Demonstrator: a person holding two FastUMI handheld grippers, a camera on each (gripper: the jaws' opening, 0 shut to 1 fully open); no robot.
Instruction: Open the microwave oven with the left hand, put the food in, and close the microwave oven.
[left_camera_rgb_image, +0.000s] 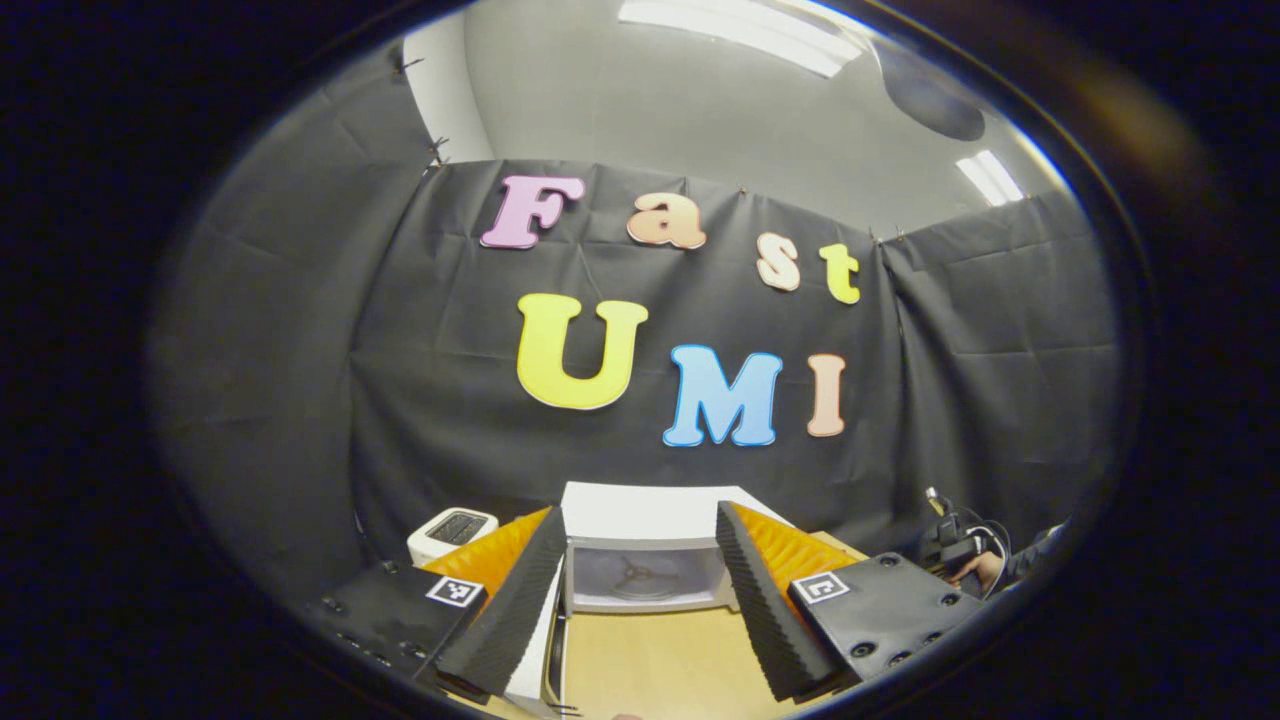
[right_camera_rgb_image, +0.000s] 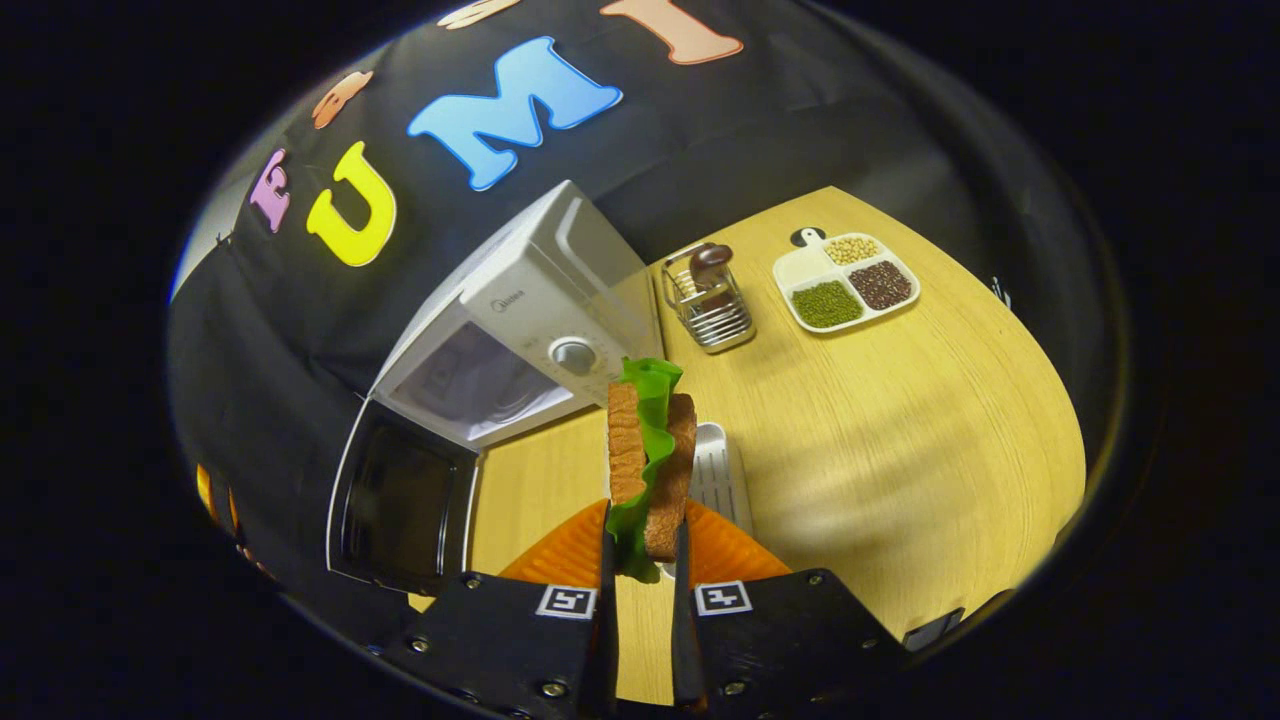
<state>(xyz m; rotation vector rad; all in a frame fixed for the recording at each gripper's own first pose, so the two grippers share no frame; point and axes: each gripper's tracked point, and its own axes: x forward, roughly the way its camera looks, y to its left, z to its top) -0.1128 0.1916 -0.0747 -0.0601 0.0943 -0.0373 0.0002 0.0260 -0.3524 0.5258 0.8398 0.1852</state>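
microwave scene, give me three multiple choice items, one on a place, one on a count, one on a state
1. Where is the sandwich?
A. on the divided tray
B. between the right gripper's fingers
C. inside the microwave

2. How many compartments of the divided tray hold grains or beans?
A. one
B. three
C. five

3. What state is the microwave door in?
A. swung open
B. shut
C. taken off and lying on the table

Answers:
1 B: the right gripper clamps the sandwich upright between both fingers above the table.
2 B: yellow, dark red and green fills show; the fourth compartment looks bare.
3 A: the door stands swung out from the microwave, and the left gripper view shows the bare cavity.
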